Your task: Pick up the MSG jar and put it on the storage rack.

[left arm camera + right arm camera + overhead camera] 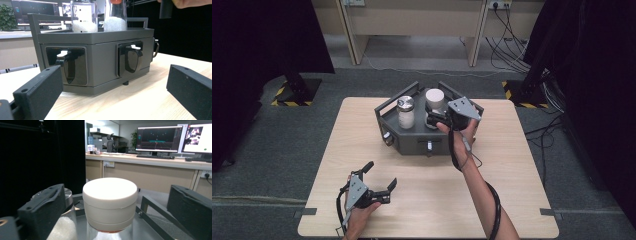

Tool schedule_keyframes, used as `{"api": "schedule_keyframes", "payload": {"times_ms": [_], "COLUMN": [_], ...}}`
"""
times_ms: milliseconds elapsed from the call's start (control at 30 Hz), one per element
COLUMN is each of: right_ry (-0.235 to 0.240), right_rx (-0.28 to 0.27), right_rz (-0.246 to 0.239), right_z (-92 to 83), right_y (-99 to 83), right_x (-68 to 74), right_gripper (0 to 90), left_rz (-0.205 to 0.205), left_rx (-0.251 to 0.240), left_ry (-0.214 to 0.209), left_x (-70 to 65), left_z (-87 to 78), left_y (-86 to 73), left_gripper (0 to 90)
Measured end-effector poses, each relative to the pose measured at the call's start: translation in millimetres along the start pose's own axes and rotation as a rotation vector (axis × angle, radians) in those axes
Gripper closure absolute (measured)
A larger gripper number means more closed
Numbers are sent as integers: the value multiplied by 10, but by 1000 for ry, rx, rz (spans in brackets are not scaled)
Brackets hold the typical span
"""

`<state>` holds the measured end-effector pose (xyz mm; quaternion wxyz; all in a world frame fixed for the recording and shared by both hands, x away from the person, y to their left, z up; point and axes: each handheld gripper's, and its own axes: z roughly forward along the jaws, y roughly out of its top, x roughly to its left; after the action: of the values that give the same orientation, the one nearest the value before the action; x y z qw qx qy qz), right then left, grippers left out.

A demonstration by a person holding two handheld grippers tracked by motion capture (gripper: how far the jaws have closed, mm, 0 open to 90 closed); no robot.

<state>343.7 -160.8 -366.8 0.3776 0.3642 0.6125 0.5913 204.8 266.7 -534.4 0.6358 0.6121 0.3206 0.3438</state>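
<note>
The white-capped jar (pixel 110 205) is being judged rigid, smooth, probably breakable, best gripped at its cap by the wide-open, empty right claw (pixel 110 215).

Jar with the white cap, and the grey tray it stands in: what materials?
White-capped jar: body looks like clear glass or clear plastic, since white granules show through; the cap is matte, probably plastic. Grey tray: matte, sharp-edged panels, likely plastic or painted metal; glossy black insets on its front.

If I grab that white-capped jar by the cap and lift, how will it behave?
The white-capped jar looks tall, clear-walled and part-filled with white grains, so probably bottom-heavy and steady. The smooth round cap may slip between the right gripper's open jaws. The silver-lidded jar stands close; a tilt might knock it.
</note>
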Motion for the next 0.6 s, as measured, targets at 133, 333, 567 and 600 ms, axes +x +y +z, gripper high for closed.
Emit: {"api": "schedule_keyframes", "payload": {"times_ms": [133, 333, 567, 600], "right_ry": [22, 61, 86, 89], "right_rx": [-20, -33, -49, -50], "right_rz": [-2, -2, 8, 10], "right_z": [-104, -248, -386, -399], "right_y": [-6, -30, -72, -76], "right_x": [-25, -55, -54, -51], "right_gripper": [5, 4, 4, 4], "left_rz": [0, 2, 3, 4], "left_rx": [1, 0, 1, 1], "left_ry": [0, -1, 0, 0], "left_x": [-1, -5, -4, -5], "left_z": [2, 2, 2, 3], "left_y": [0, -2, -1, -2], "left_gripper": [1, 1, 1, 1]}}
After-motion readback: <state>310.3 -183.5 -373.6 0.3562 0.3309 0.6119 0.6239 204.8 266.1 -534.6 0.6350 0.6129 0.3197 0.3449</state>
